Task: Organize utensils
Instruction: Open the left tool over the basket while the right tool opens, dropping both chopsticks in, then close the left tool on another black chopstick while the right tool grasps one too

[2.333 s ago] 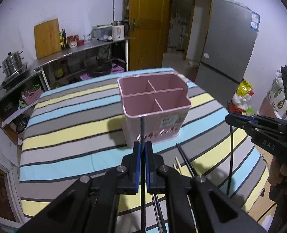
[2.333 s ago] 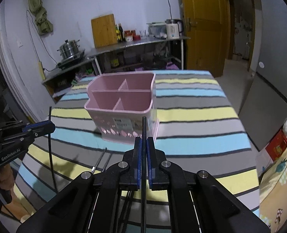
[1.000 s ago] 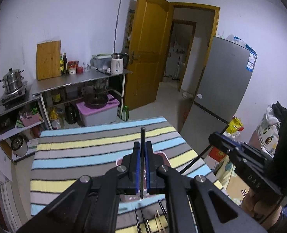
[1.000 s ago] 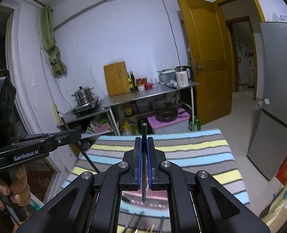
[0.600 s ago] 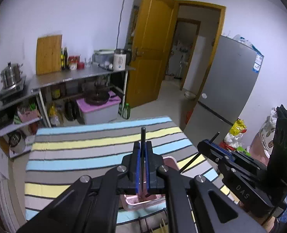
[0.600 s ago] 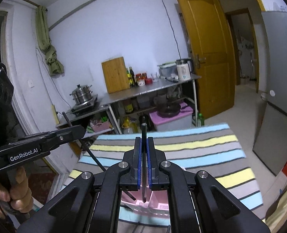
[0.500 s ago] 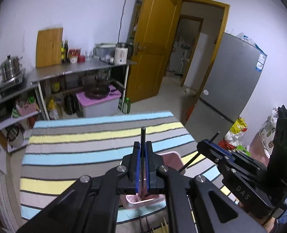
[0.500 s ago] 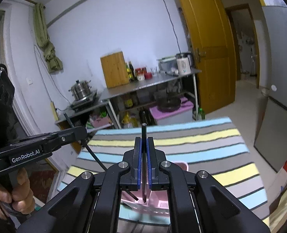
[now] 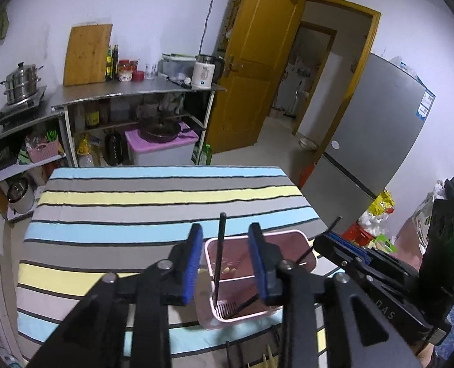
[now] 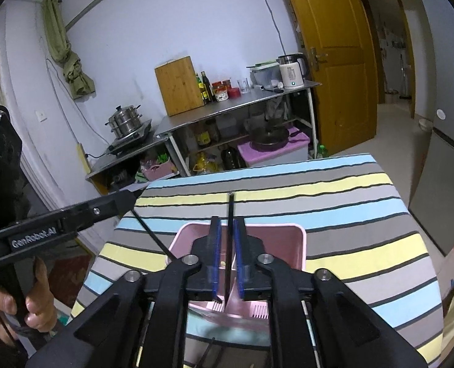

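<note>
A pink utensil holder (image 9: 291,239) stands on the striped table (image 9: 135,199), right under both grippers; it also shows in the right wrist view (image 10: 273,239). My left gripper (image 9: 225,263) is open, and a black chopstick (image 9: 218,254) stands free between its pads with its tip down in the holder. My right gripper (image 10: 228,257) is a little open, with a second black chopstick (image 10: 229,236) standing between its pads, its lower end in the holder. In the left wrist view that second chopstick (image 9: 322,239) leans into the holder from the right gripper.
More chopsticks (image 9: 268,354) lie on the table in front of the holder, mostly hidden by the gripper. A steel kitchen shelf (image 9: 128,92) stands behind the table, a wooden door (image 9: 251,61) and a grey fridge (image 9: 371,141) to the right.
Both grippers tilted down over the holder. The left gripper's jaws opened wide and let go of its chopstick, which now stands in the holder. The right gripper's jaws parted slightly.
</note>
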`<state>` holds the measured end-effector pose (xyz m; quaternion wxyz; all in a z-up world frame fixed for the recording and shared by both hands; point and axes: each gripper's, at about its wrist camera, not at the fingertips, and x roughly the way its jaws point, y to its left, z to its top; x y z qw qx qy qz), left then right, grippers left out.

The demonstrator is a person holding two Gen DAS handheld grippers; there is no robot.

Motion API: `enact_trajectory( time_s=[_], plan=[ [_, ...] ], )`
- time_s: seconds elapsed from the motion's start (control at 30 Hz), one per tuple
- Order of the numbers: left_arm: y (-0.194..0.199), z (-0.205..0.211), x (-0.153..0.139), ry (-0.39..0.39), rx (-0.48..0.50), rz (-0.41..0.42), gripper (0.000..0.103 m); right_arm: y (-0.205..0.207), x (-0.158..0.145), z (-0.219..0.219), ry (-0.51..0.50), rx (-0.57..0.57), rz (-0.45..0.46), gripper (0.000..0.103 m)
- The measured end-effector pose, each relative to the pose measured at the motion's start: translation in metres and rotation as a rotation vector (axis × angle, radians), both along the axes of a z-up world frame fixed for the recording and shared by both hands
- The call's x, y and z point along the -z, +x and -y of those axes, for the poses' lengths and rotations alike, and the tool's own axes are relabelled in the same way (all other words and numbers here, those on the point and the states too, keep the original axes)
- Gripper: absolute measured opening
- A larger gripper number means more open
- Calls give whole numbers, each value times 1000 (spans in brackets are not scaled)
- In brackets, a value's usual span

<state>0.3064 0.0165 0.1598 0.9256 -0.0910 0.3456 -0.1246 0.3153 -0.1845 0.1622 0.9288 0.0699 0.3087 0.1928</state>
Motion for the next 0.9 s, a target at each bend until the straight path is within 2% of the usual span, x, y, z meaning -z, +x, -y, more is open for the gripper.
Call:
enact_trajectory(
  time_s=[0.07,0.17,0.43,0.57,0.9],
  plan=[
    [-6,-2,-5,1,-8,19,36,-5,-4,3,-4,4,13,26],
    [-18,-6,-11,-1,-14,49,37,-14,-12,8,-7,12,39,32],
    [-70,-8,-8,-10,-15,109,37,-66,-18,24,-46,42,80,32],
    [-101,-6,7,-12,-13,117,37,-100,-11,32,-63,58,101,32],
    [-157,2,43,16,-21,105,37,-158,16,45,-98,68,76,32]
  ],
)
